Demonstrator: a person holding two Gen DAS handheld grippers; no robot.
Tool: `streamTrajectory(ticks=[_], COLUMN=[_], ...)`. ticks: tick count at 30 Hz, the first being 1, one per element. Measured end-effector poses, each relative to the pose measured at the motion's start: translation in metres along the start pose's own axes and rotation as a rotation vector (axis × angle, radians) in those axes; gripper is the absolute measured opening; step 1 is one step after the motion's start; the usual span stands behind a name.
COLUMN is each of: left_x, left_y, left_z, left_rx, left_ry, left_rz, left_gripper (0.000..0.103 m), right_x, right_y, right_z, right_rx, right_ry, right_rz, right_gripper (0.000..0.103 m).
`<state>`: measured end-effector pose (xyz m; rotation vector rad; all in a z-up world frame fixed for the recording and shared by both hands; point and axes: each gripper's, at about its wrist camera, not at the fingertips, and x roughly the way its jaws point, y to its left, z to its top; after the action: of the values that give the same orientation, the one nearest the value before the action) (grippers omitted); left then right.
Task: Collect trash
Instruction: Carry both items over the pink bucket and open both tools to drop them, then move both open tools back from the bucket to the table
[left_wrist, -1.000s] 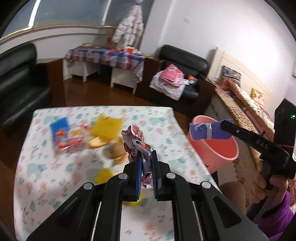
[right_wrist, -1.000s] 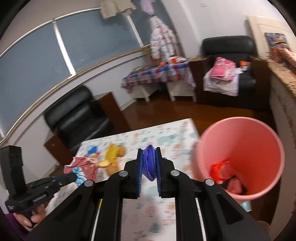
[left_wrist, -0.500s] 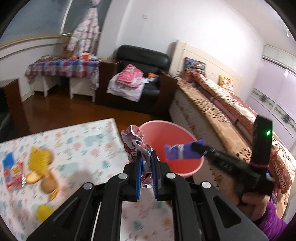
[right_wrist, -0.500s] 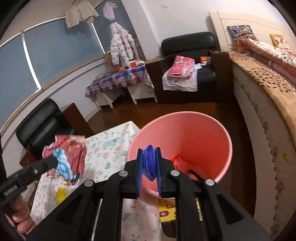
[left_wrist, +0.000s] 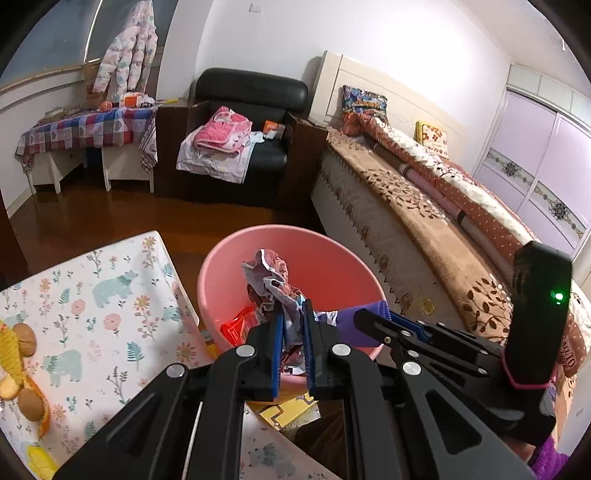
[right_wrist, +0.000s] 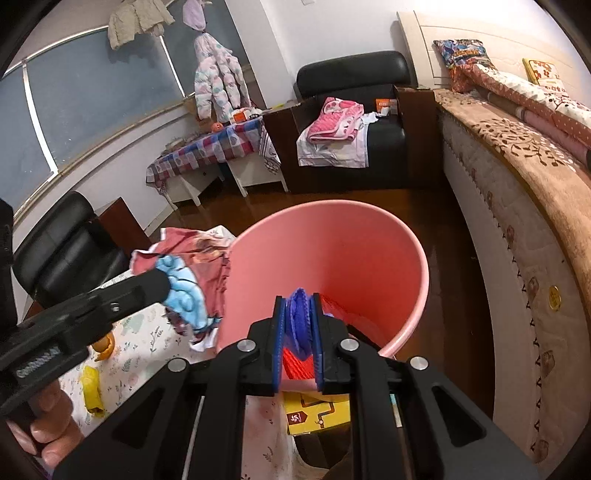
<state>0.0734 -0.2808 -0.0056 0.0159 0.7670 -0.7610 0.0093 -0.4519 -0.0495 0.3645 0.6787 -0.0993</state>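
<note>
Both tongs have swung from the desk (left_wrist: 110, 295) to the pink bin (right_wrist: 369, 236): left tongs (left_wrist: 291, 332) clench a crumpled wrapper (left_wrist: 269, 273), right tongs (right_wrist: 298, 328) clench a purple wrapper (right_wrist: 297, 314) over its opening.

Both wrist views look down along their fingers, close above the shared pink bin (left_wrist: 288, 258) (right_wrist: 332, 243).

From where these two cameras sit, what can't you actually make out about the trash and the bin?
- Bottom of the pink bin: both views, hidden by gripper fingers and a red packet.
- Purple wrapper: right wrist view, mostly covered by the right gripper.
- Crumpled wrapper: left wrist view, lower part hidden in the left gripper.
- Yellow box under the bin: print too small.
</note>
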Motion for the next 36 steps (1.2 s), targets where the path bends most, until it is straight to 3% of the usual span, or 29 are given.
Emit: streamTrajectory(ticks=[12,14,16,18,23,26,28,30,36], left_x=[0.026,0.027,0.027,0.026,0.017,0.011,0.004,-0.003,-0.034], left_y=[0.005,0.005,0.005,0.004,0.004,0.004,0.005,0.006,0.015], left_z=[-0.005,-0.005,-0.005,-0.005,-0.005,-0.005,-0.005,-0.006,-0.012], left_rx=[0.0,-0.003,-0.005,-0.009,-0.004,0.001,0.001,0.003,0.022], left_ry=[0.039,0.041,0.042,0.038,0.022,0.013,0.006,-0.001,-0.04], left_rz=[0.01,0.008,0.007,0.008,0.015,0.021,0.019,0.023,0.064], left_gripper=[0.01,0.015,0.033,0.042,0.047,0.047,0.047,0.047,0.047], right_x=[0.012,0.012,0.013,0.014,0.016,0.017,0.017,0.015,0.006], right_y=[-0.005,-0.003,-0.004,-0.004,-0.004,-0.005,-0.005,-0.004,0.008], right_z=[-0.002,-0.001,-0.001,-0.001,-0.001,0.0,0.001,0.001,0.002], right_rx=[0.01,0.011,0.015,0.019,0.031,0.034,0.038,0.041,0.02], right_ry=[0.031,0.032,0.034,0.039,0.048,0.047,0.047,0.038,0.024], right_rz=[-0.015,-0.019,-0.019,-0.021,-0.016,-0.012,-0.013,-0.021,-0.002], right_gripper=[0.013,0.013,0.013,0.013,0.014,0.019,0.033,0.039,0.039])
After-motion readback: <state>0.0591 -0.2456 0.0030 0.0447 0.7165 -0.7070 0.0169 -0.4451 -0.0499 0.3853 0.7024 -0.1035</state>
